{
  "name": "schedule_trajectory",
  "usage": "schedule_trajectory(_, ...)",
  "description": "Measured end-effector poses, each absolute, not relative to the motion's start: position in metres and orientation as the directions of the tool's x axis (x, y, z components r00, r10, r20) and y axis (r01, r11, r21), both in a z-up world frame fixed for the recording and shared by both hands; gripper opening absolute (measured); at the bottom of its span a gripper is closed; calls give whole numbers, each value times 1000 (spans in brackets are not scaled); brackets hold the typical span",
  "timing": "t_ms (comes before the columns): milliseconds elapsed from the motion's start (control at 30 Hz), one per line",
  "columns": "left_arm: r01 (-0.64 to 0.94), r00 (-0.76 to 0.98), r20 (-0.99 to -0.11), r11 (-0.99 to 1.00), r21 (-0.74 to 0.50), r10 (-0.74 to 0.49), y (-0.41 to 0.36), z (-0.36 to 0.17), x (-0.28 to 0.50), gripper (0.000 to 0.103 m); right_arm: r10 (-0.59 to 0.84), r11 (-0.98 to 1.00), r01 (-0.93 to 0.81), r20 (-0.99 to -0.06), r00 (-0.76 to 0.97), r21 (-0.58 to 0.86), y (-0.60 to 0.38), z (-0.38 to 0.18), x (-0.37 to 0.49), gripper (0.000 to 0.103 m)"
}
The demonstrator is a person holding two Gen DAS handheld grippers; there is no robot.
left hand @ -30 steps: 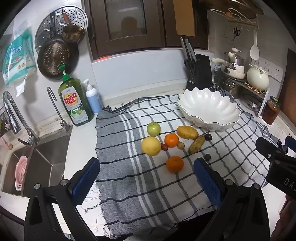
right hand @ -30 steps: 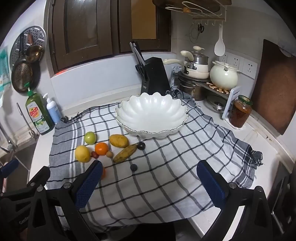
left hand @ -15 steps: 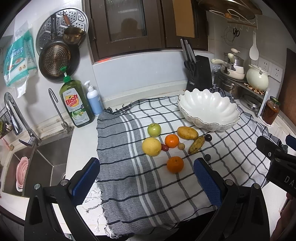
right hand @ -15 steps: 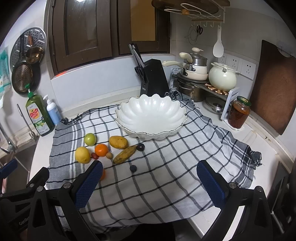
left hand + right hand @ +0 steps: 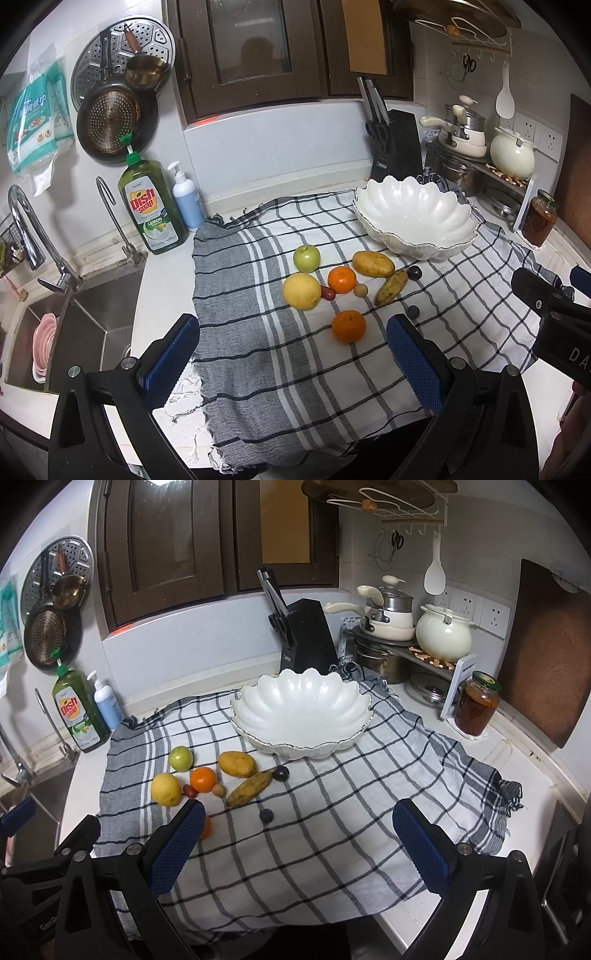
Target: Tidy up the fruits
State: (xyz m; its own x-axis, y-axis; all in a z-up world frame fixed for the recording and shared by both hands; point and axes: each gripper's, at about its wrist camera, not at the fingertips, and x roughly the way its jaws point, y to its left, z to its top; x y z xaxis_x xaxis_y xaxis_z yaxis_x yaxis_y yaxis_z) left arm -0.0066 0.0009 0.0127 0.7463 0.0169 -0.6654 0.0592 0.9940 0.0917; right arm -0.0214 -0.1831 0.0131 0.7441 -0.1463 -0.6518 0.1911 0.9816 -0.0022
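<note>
1. The left gripper [image 5: 291,354] has its jaws spread wide with nothing between them; its blue, dimpled rubber pads [image 5: 170,356] sit on black plastic fingers, hovering low over the near edge of the cloth.
2. The right gripper [image 5: 301,843] is likewise gaping and empty, blue textured pads [image 5: 423,849] apart, held level above the cloth's near right part.
3. Just ahead of the left gripper lies a round orange tangerine [image 5: 348,326], apart from the other fruit; in the right wrist view the left pad partly hides it.
4. Farther on sit a second orange tangerine [image 5: 342,279], a large yellow round citrus [image 5: 301,291], a small dark red fruit [image 5: 328,292] between them, and a small tan round fruit [image 5: 361,290].
5. A smooth green apple [image 5: 306,258] lies behind the citrus; a yellow oval mango [image 5: 373,263] and a speckled yellow banana [image 5: 391,287] lie to the right.
6. Two small dark round fruits rest near the banana, one at its far tip [image 5: 414,273], one nearer [image 5: 413,312].
7. The white glossy scalloped bowl [image 5: 258,716] stands empty at the cloth's far side.
8. Everything rests on a grey-and-white checked woven cloth [image 5: 332,830] with fringed edges, spread over a white countertop [image 5: 162,280].
</note>
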Motion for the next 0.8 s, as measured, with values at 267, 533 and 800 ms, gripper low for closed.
schedule_trajectory(267, 59, 747, -664, 994, 93, 17, 2, 13, -7, 103, -146, 982, 191, -650, 745, -2, -183, 13, -22, 103)
schedule_trajectory(533, 61, 747, -664, 994, 92, 16, 0, 12, -9, 103, -147, 981, 192, -649, 747, -1, -182, 12, -22, 103)
schedule_trajectory(800, 61, 748, -663, 994, 92, 15, 0, 12, -9, 103, -148, 981, 193, -647, 748, -1, -182, 11, -22, 103)
